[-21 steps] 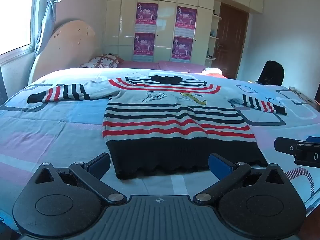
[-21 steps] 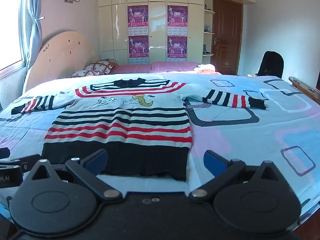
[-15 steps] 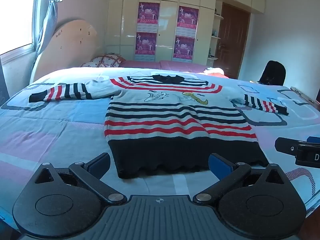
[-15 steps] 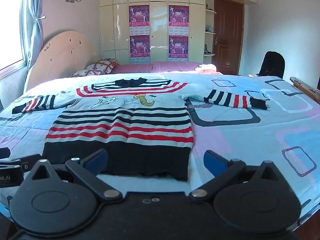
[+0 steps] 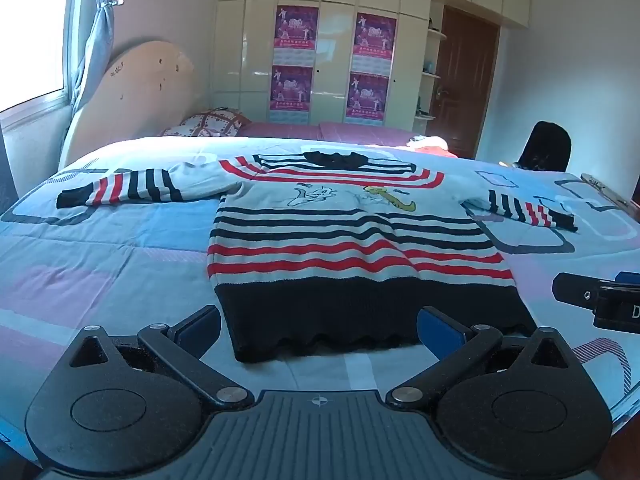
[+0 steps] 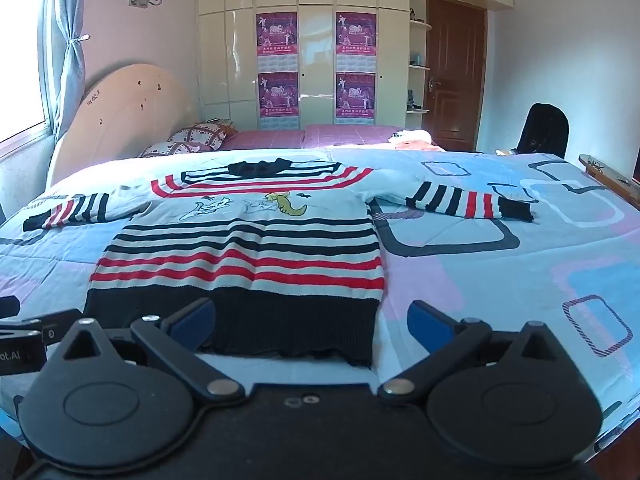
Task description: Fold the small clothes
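Knitted in red, black and pale stripes, the small sweater point(image 5: 344, 248) is lying flat on the patterned bedspread point(image 5: 100, 256), filling the middle of both wrist views. Its long axis is running from the black hem band at the lower centre of the frame up to the black collar at the upper centre, so the neck is pointing away from the cameras toward the wardrobe point(image 5: 332, 40) and the hem is pointing at the grippers.

Going left to right in the left wrist view: one sleeve point(image 5: 132, 190) is stretching out toward the left edge, the body is sitting in the middle, and the other sleeve point(image 5: 524, 210) is reaching toward the right edge, slanting slightly downward.

At the bottom of that view the left gripper point(image 5: 318, 326) is hanging with its blue pads spread wide, grasping nothing, just in front of the hem. In the right wrist view the right gripper point(image 6: 312, 320) is likewise spread wide and released, its left pad overlapping the black hem band in the picture; I cannot tell whether it is touching the cloth.
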Tool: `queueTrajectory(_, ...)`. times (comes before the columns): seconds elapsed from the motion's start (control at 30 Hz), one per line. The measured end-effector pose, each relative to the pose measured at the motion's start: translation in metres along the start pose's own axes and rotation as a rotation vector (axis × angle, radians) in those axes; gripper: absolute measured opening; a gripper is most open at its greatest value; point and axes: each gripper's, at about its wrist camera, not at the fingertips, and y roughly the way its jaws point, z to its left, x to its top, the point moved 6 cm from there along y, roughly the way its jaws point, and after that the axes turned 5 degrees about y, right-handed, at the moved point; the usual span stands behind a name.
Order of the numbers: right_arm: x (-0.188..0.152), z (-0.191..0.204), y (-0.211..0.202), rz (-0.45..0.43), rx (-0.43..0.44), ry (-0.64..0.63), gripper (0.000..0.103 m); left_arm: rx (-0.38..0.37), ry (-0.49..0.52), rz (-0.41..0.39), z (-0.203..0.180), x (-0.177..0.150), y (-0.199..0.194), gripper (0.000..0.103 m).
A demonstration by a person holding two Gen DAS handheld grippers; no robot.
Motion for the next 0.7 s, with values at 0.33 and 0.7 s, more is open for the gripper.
queueTrajectory(0.33, 0.0003, 0.0005, 0.0020, -0.001, 0.003, -0.001, 0.103, 0.003, 0.000, -0.004, -0.0001, 0.0011, -0.0003, 0.103)
queueTrajectory(0.7, 0.0006, 0.0010, 0.0023, 0.000, 0.003, 0.000, 0.103, 0.009, 0.001, 0.000, 0.0000, 0.0021, -0.0009, 0.103)
